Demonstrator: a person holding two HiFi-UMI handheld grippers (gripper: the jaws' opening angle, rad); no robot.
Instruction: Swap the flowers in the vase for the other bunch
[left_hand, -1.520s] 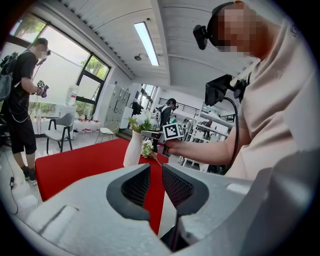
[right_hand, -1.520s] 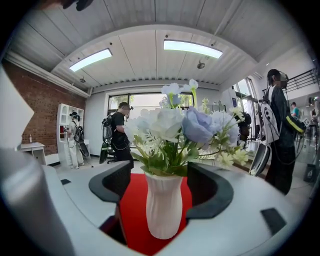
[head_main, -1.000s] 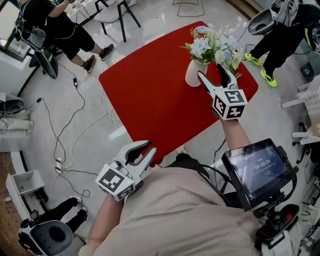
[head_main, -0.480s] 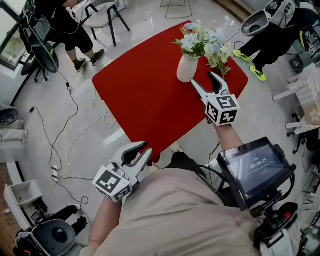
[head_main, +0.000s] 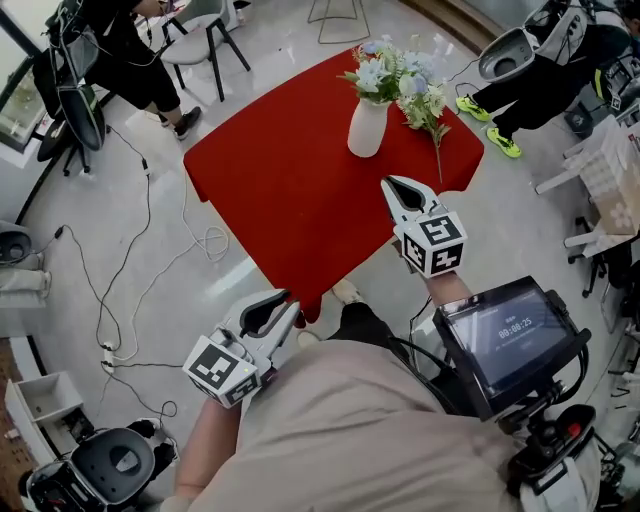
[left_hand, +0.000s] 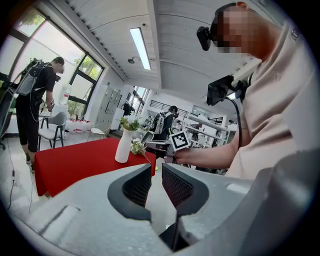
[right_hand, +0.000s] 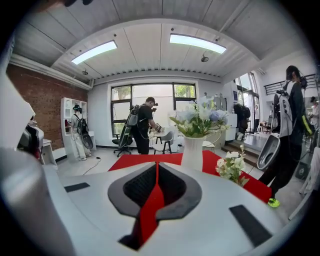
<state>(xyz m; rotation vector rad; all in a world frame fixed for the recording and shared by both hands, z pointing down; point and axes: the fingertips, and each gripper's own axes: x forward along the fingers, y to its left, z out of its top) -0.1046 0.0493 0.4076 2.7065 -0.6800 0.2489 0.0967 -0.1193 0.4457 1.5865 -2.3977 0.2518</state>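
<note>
A white vase (head_main: 367, 128) stands at the far side of the red table (head_main: 290, 190) and holds a bunch of pale blue and white flowers (head_main: 380, 72). The other bunch (head_main: 425, 108) lies on the table just right of the vase, its stem pointing toward me. My right gripper (head_main: 393, 185) hovers over the table short of the vase, shut and empty. In the right gripper view the vase (right_hand: 192, 152) and the loose bunch (right_hand: 232, 167) lie beyond the shut right gripper (right_hand: 157, 167). My left gripper (head_main: 283, 303) is off the table's near corner, open and empty.
People stand around the table: one at the far left (head_main: 120, 60), one at the far right (head_main: 540, 70). A chair (head_main: 205, 25) stands behind the table. Cables (head_main: 140, 270) trail over the floor on the left. A screen unit (head_main: 510, 340) hangs at my right side.
My right gripper has drawn back from the vase and the loose bunch toward the near edge, and its jaws have shut on nothing. The left gripper has drifted slightly.
</note>
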